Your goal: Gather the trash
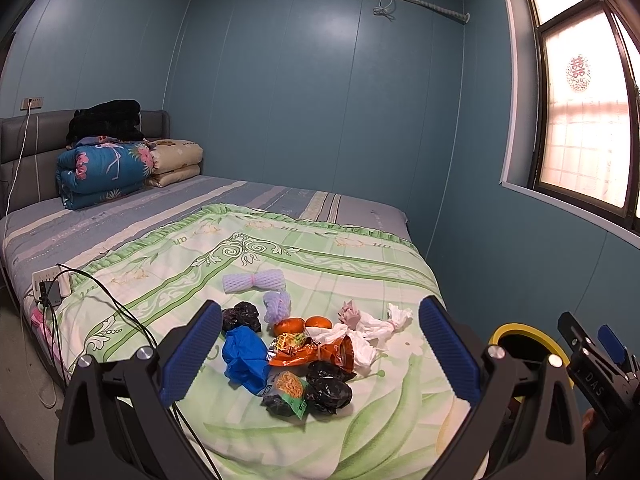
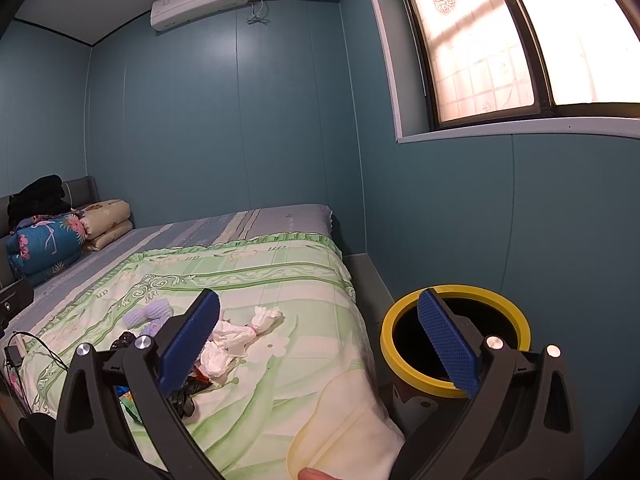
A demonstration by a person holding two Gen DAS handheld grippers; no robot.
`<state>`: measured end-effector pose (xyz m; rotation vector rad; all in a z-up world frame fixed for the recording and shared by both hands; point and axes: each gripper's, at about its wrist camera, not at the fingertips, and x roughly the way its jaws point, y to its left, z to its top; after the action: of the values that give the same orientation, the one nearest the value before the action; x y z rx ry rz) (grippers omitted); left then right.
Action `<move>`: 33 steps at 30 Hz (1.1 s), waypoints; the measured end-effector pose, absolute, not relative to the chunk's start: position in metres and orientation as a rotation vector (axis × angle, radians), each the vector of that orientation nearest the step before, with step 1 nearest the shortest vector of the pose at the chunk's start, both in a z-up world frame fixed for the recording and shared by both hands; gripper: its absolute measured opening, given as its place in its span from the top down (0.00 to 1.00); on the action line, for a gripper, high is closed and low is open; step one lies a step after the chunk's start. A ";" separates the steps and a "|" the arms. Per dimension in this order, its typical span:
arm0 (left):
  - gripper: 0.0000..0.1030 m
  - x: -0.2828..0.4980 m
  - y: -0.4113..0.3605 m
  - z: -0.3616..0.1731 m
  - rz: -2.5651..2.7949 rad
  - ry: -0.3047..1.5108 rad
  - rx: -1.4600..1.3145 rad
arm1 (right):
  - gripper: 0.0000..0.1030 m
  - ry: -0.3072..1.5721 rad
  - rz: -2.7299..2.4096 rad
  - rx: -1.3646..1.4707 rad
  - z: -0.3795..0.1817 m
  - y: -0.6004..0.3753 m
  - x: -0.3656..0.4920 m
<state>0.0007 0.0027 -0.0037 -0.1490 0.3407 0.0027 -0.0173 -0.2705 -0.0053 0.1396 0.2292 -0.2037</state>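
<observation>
- Left gripper [image 1: 320,350] hanging over the green quilt [image 1: 360,276], jaws spread wide, gripping nothing.
- Right gripper [image 2: 320,340] also gaping wide and empty, one finger over the quilt, the other in front of the yellow-rimmed bin [image 2: 456,336].
- Trash pile [image 1: 304,356] lying on the quilt between the left fingers: blue bag [image 1: 244,356], black bags [image 1: 328,390], orange wrapper [image 1: 312,354], white tissues [image 1: 372,328], two oranges [image 1: 304,325], purple foam nets [image 1: 252,282].
- Bin standing on the floor just beside the bed; its inside is showing only black, contents unreadable.
- Right view is hiding most of the pile behind its left finger.
- Wrapper print too small to read.
</observation>
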 end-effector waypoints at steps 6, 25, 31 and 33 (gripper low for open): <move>0.08 0.001 0.002 -0.005 0.001 0.336 -0.149 | 0.08 0.229 -0.204 0.141 -0.005 -0.272 -0.017; 0.08 0.002 0.002 -0.003 -0.003 0.337 -0.153 | 0.08 0.231 -0.204 0.146 -0.006 -0.272 -0.016; 0.08 0.002 0.001 -0.003 -0.003 0.339 -0.153 | 0.08 0.231 -0.205 0.146 -0.006 -0.272 -0.016; 0.08 0.002 0.001 -0.002 -0.003 0.338 -0.154 | 0.08 0.230 -0.204 0.147 -0.006 -0.272 -0.016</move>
<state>0.0021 0.0010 -0.0023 -0.1542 0.3377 -0.0027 -0.0158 -0.2722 -0.0057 0.1466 0.2302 -0.2043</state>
